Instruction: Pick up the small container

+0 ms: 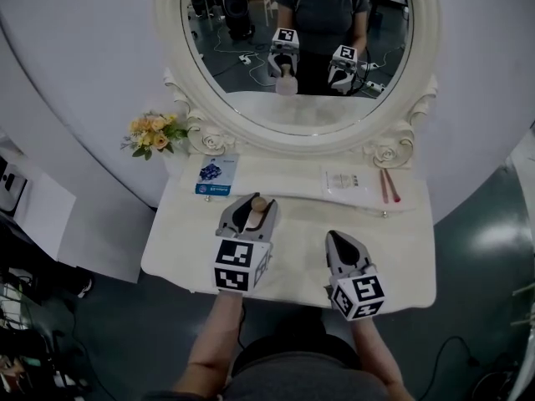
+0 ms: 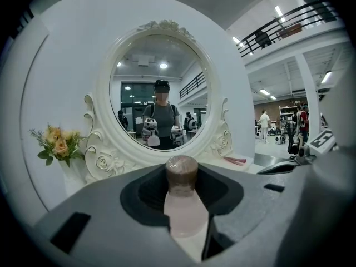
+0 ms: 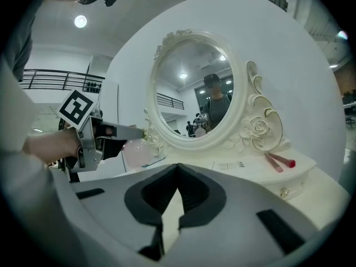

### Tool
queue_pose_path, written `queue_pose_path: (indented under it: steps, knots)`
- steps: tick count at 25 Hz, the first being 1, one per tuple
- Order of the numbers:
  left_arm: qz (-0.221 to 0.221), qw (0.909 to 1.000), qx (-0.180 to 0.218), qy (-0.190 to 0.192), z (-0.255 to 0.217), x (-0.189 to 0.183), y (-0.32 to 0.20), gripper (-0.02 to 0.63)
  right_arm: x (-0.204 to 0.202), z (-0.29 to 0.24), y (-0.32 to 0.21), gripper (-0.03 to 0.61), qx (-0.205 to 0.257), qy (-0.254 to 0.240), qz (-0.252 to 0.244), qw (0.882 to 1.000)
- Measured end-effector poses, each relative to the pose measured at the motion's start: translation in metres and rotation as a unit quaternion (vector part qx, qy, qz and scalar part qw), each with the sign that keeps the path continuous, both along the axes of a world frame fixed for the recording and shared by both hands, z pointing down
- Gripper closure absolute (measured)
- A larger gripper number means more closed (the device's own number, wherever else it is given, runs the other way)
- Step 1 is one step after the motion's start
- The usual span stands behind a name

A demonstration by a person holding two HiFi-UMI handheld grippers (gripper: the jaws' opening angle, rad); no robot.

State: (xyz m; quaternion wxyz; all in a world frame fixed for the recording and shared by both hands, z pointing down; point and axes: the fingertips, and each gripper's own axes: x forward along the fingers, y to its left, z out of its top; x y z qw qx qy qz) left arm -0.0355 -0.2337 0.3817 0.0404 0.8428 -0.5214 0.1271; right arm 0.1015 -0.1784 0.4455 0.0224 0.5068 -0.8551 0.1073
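The small container is a pale pink bottle with a brown cap. It sits between the jaws of my left gripper, cap pointing away toward the mirror, and the jaws are shut on its body. In the head view the left gripper hovers over the white vanity table, with the container's cap poking out in front. My right gripper hangs beside it on the right, shut and empty. The right gripper view looks past its closed jaws at the left gripper and the pink container.
An oval white-framed mirror stands at the back of the table. A yellow flower bunch is at its left. On the raised shelf lie a blue packet, a white packet and two red sticks.
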Motion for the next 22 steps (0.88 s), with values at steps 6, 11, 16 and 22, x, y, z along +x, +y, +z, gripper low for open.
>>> queue_pose_path:
  steps: [6, 11, 16, 22]
  knots:
    - [-0.005, 1.0000, -0.003, 0.001, 0.004, 0.001, -0.004, 0.477, 0.001, 0.004, -0.006, 0.575, -0.005, 0.001, -0.005, 1.000]
    - [-0.008, 1.0000, -0.006, 0.000, 0.006, 0.002, -0.006, 0.477, 0.003, 0.007, -0.009, 0.575, -0.009, 0.002, -0.008, 1.000]
    - [-0.009, 0.9999, -0.008, 0.000, 0.008, 0.005, -0.011, 0.477, 0.006, 0.011, -0.013, 0.575, -0.014, 0.001, -0.008, 1.000]
    - [-0.016, 0.9998, -0.011, 0.000, 0.012, 0.006, -0.017, 0.477, 0.010, 0.016, -0.019, 0.575, -0.016, 0.004, -0.012, 1.000]
